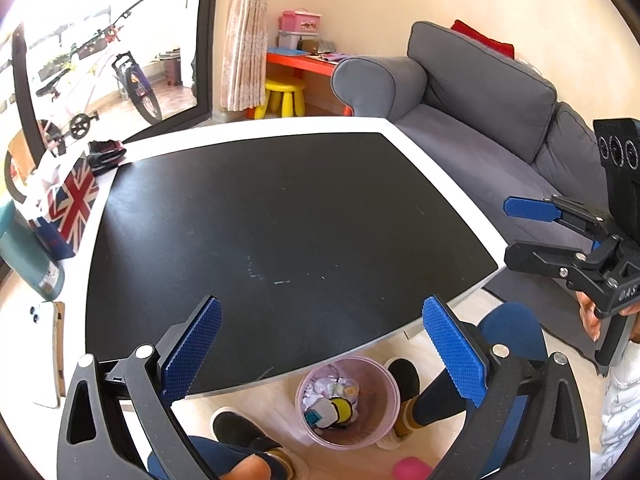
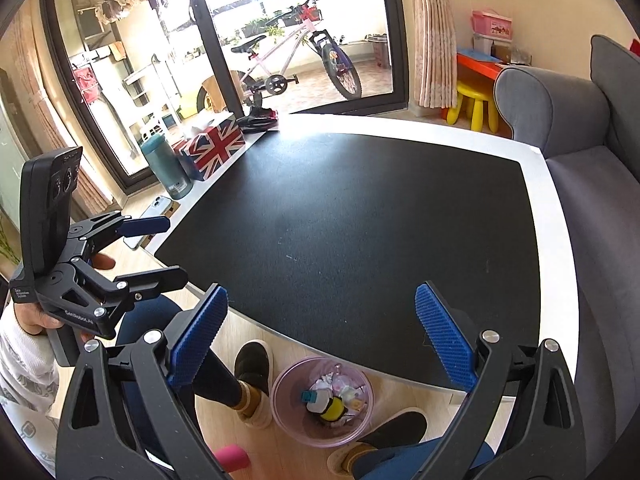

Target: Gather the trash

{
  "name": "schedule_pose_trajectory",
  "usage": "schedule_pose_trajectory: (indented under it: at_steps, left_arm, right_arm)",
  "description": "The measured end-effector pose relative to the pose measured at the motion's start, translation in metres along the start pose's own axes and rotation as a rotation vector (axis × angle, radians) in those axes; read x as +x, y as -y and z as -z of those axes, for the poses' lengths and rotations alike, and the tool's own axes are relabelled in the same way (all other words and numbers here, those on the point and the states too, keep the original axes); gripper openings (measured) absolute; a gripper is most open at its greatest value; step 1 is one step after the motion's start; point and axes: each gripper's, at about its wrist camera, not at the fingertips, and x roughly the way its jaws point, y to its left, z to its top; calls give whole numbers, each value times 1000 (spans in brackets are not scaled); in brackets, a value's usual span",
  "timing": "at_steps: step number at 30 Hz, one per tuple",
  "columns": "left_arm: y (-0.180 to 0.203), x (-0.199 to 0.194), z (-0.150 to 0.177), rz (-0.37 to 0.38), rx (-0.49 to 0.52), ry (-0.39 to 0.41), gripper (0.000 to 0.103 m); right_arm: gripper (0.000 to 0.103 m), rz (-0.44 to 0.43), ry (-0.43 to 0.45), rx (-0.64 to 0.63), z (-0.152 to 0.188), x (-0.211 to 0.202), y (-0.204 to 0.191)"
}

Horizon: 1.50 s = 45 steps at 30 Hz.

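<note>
Below left claw (image 1: 320,344), apparently trash-filled bin (image 1: 347,400)

Left hand-held gripper (image 1: 322,344): black plastic frame, triangular cut-outs in the arms, silver screws at pivots, blue cross-hatched pads (image 1: 200,350) on both fingers. Right hand-held gripper (image 2: 322,340): same build, same blue pads (image 2: 444,336). Each carries a black upright block with three round lenses; white lettering on the body, too small to read. Person wears white patterned sleeves (image 2: 24,364), dark blue trousers (image 1: 514,336), dark shoes (image 2: 252,362), tan socks.
</note>
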Motion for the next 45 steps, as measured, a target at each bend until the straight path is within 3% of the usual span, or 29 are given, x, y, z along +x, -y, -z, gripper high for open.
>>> schedule_pose_trajectory:
  at_steps: [8, 17, 45]
  left_arm:
    - [-6, 3, -7, -34, -16, 7, 97]
    - [-7, 9, -12, -5, -14, -2, 97]
    - [-8, 2, -17, -27, -21, 47, 97]
  right_arm:
    - [94, -3, -3, 4, -1, 4, 2]
    - [94, 0, 3, 4, -4, 5, 4]
    - [94, 7, 6, 5, -11, 6, 7]
